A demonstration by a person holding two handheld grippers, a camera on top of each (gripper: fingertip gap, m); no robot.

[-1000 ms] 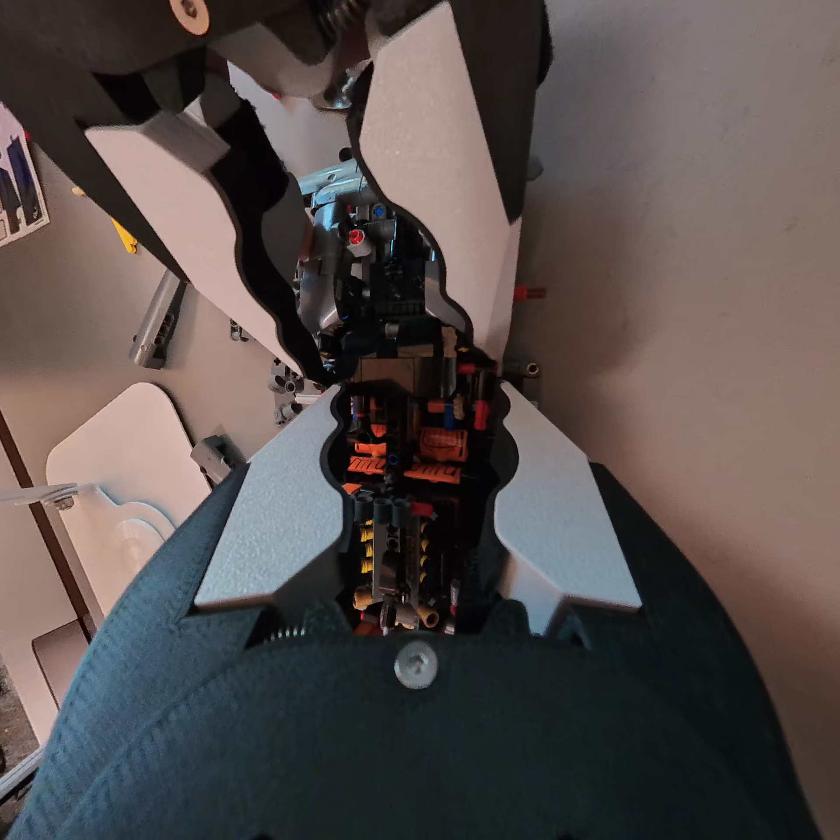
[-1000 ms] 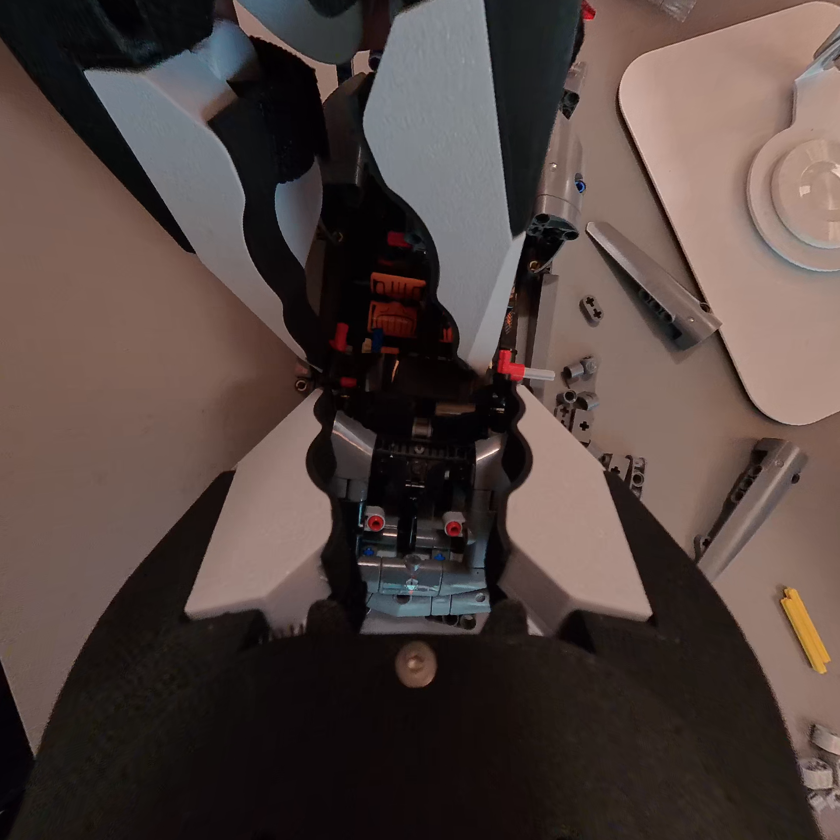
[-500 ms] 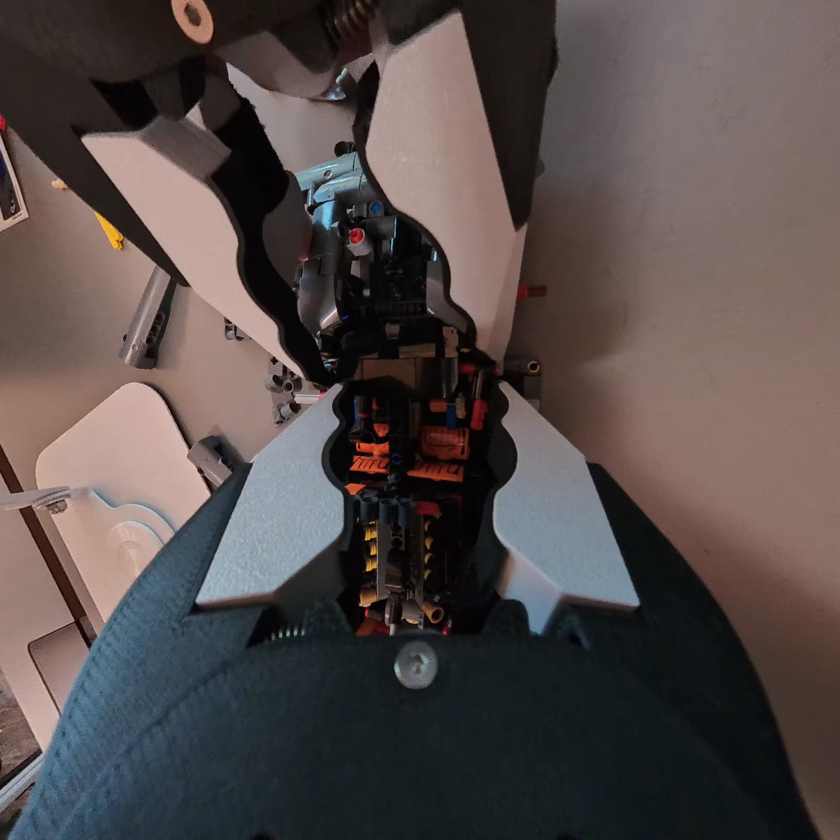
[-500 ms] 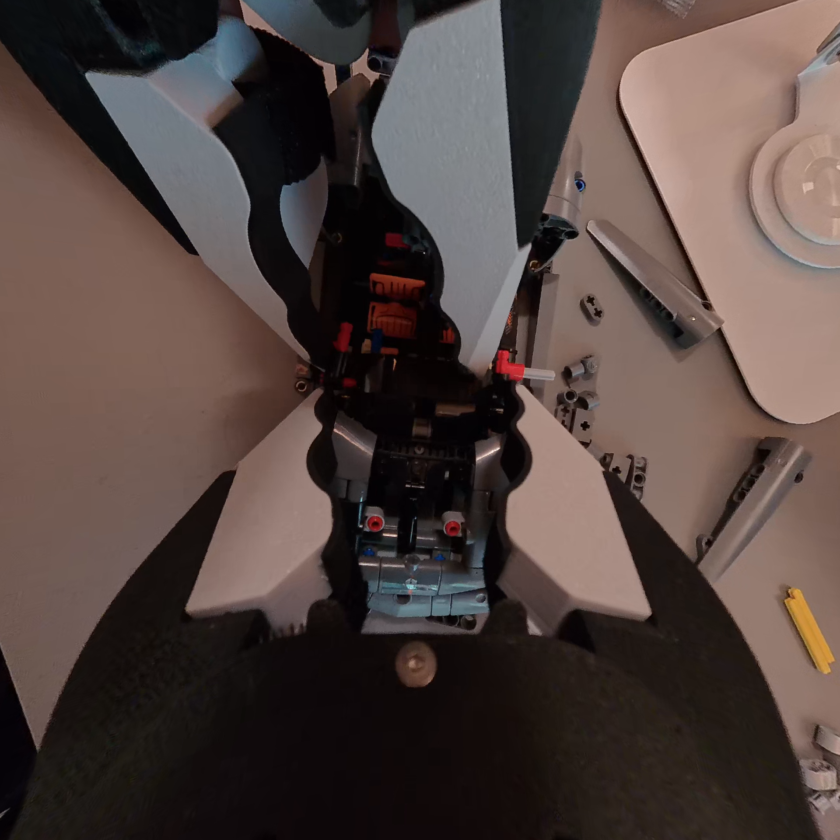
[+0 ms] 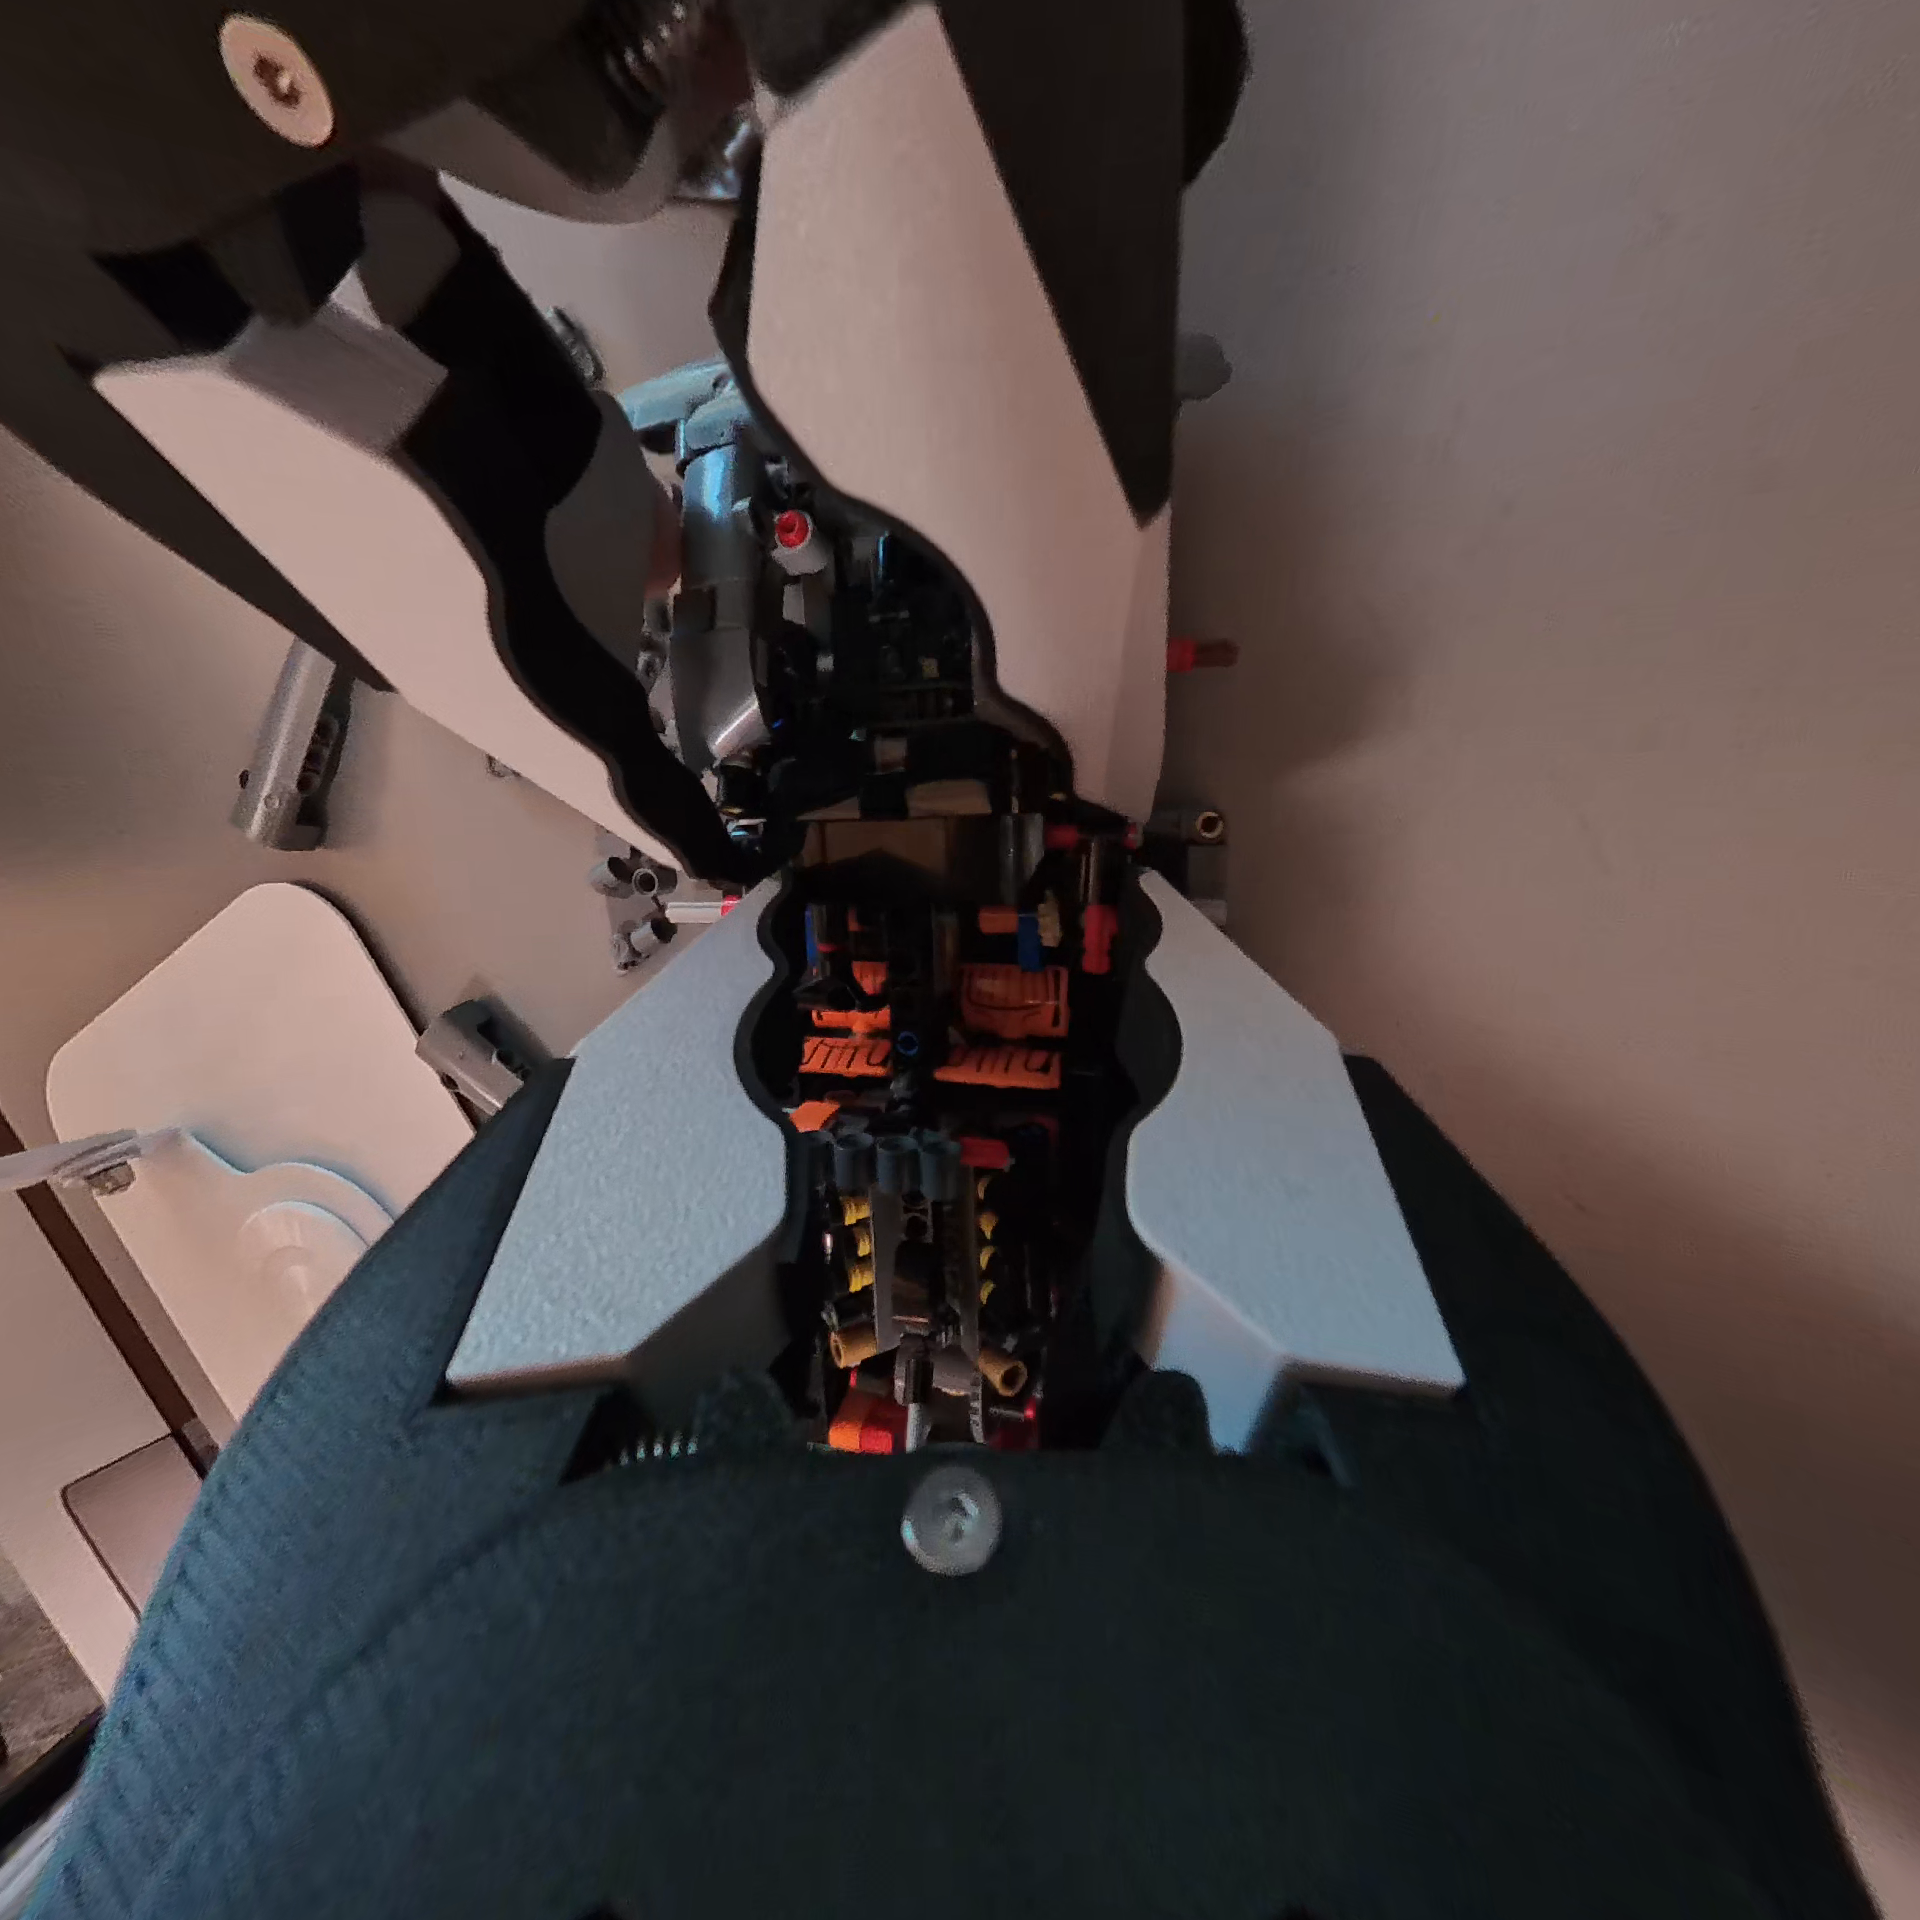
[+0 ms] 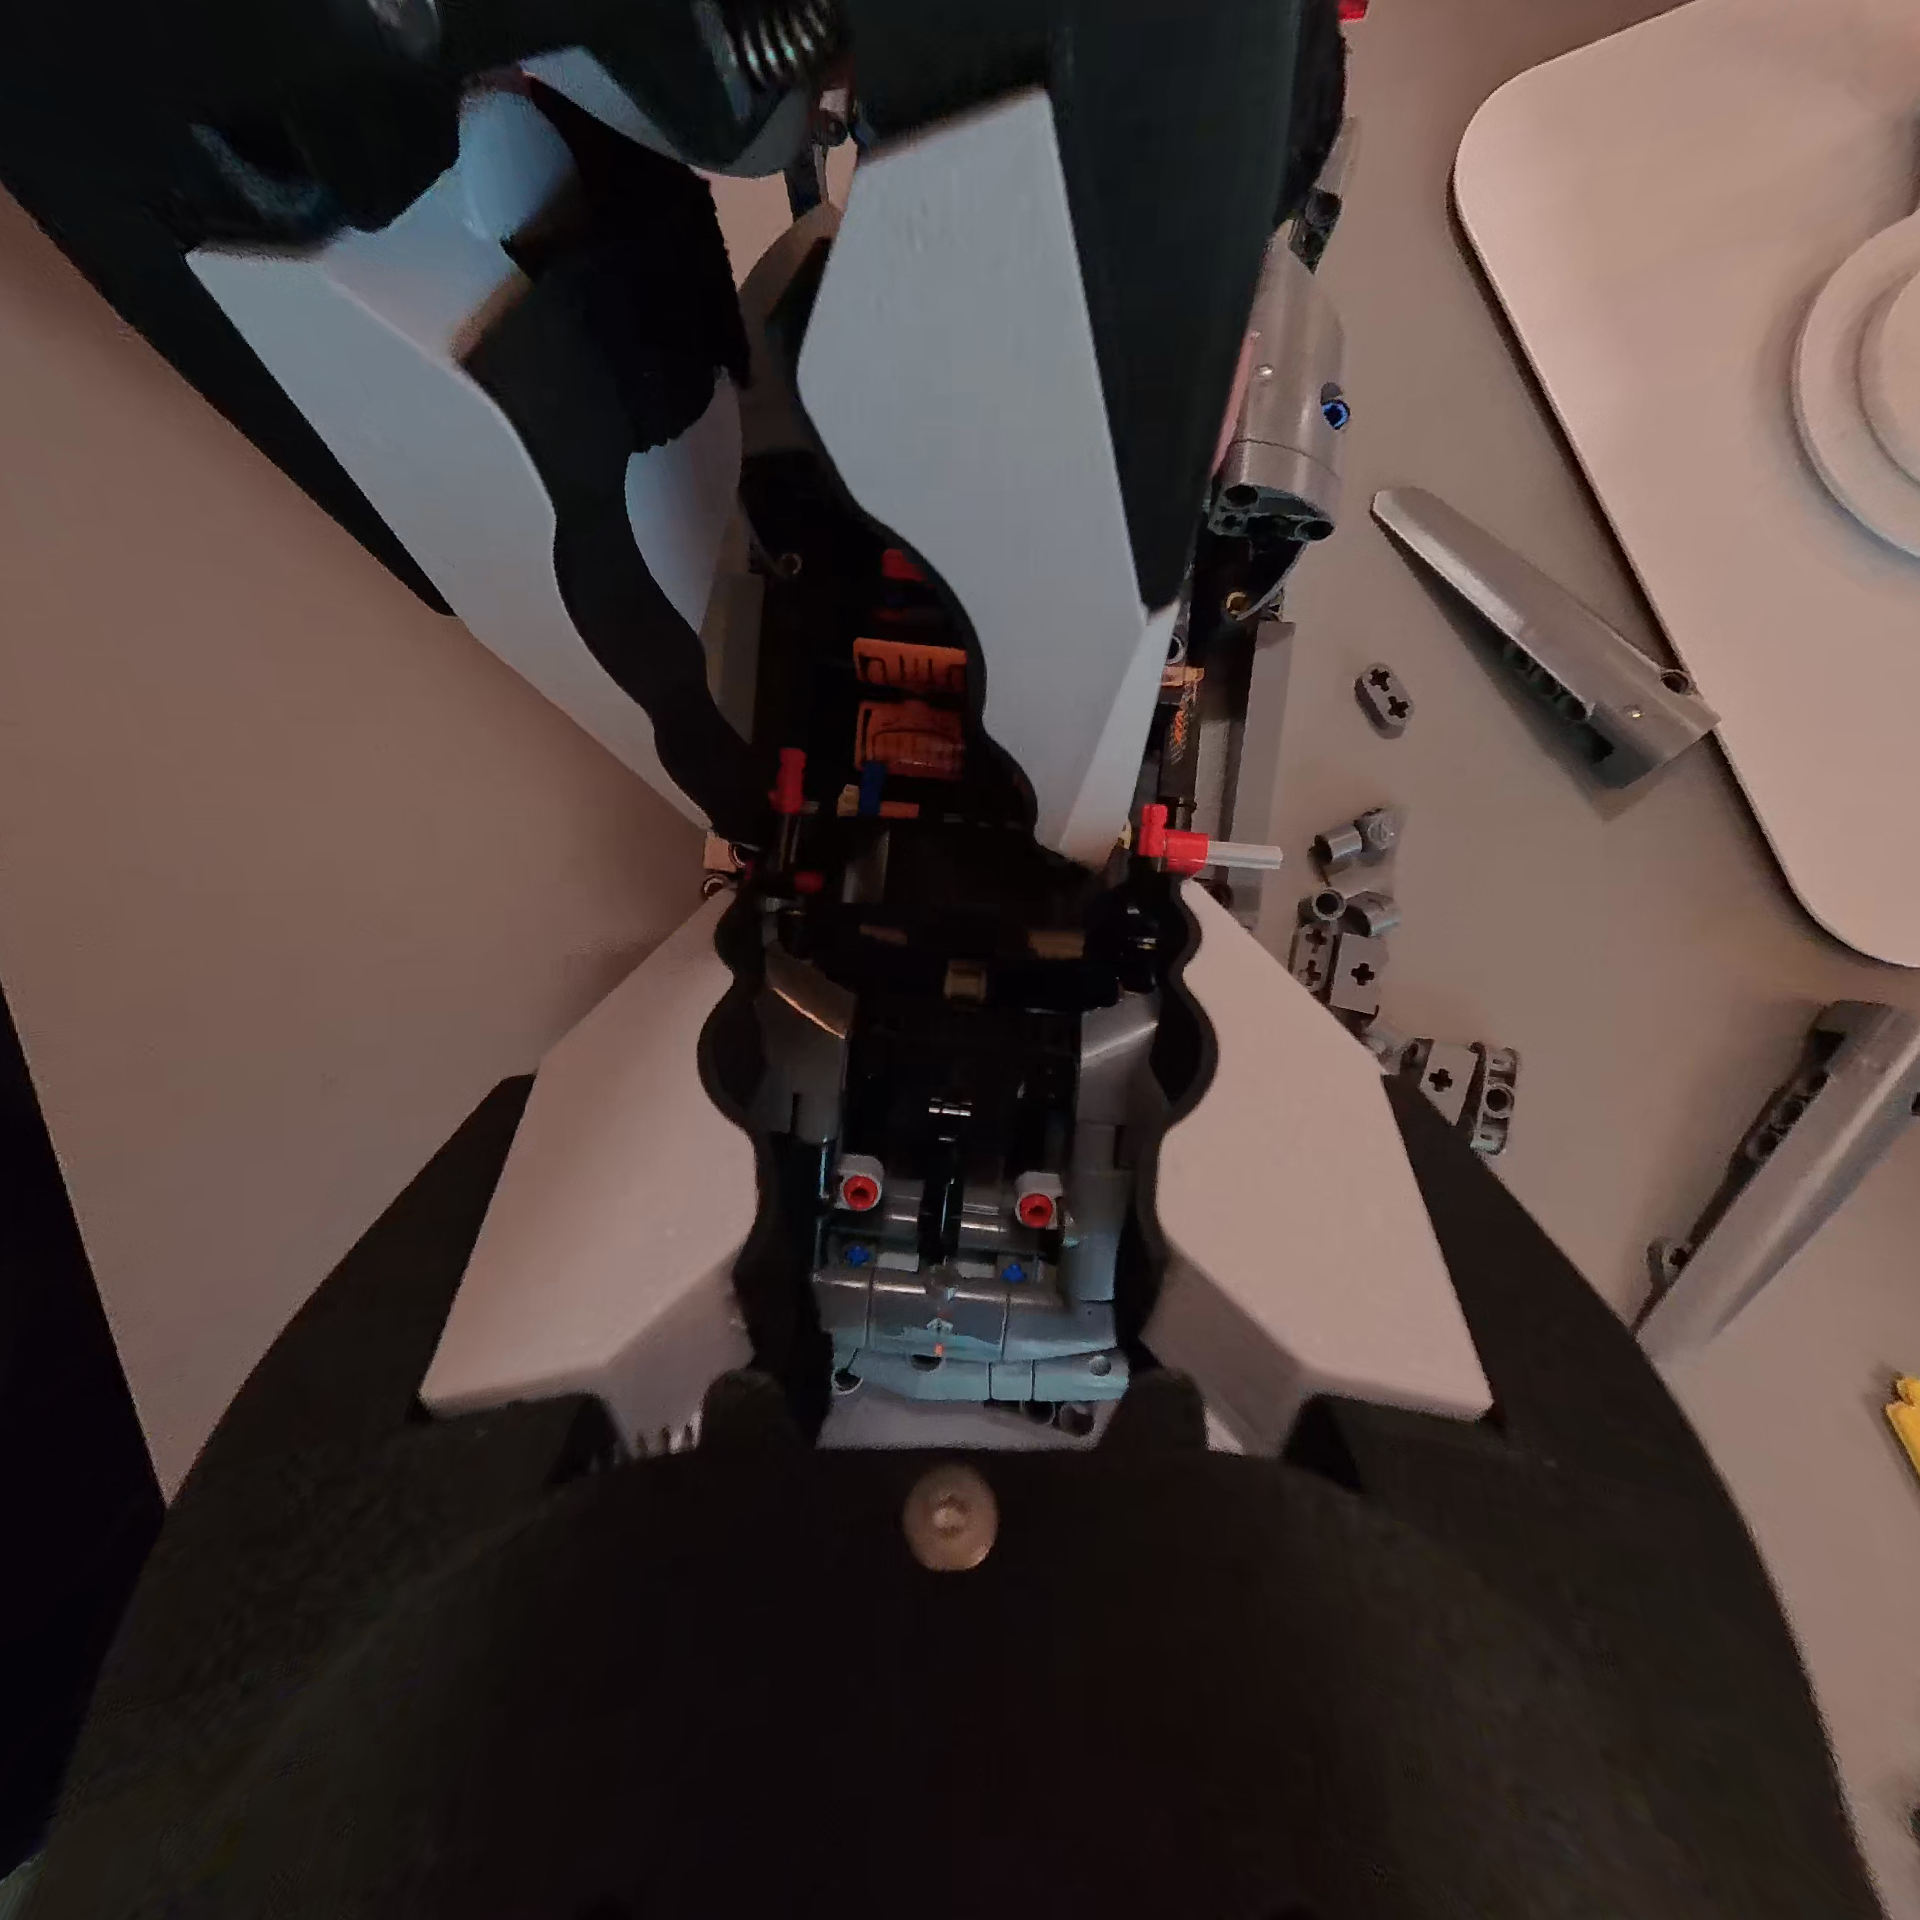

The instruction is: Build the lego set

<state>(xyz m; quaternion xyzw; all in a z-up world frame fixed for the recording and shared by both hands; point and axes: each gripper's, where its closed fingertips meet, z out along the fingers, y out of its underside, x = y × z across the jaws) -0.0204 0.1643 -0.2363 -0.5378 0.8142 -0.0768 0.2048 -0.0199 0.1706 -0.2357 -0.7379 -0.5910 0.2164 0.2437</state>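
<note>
Two grippers are clamping one brick-built model car [image 5: 935, 1049] from opposite ends, nose to nose over a pale table [image 5: 1558, 623]. The left gripper [image 5: 951, 904] is closing its dark wavy pads on the end with orange seats and a yellow-studded engine; the right gripper [image 6: 951, 904] is gripping the grey end with two red pins. In the left view the right gripper is coming in from 12 o'clock, and the reverse holds in the right view.

Judging from the hold, keeping both grips square and even should be helping, since a model of many small snapped parts is likely to flex or shed bits if twisted or pulled unevenly.

Loose grey connectors [image 6: 1351, 914] are lying at 3 o'clock of the car in the right view, with a long grey panel [image 6: 1548, 634] at 2 o'clock, a white board [image 6: 1662, 364] beyond it, and a yellow piece [image 6: 1903, 1423] at 4 o'clock.

Most of the car's sides are hiding behind the pads, so exact contact points are hard to make out, and its underside is not showing.
</note>
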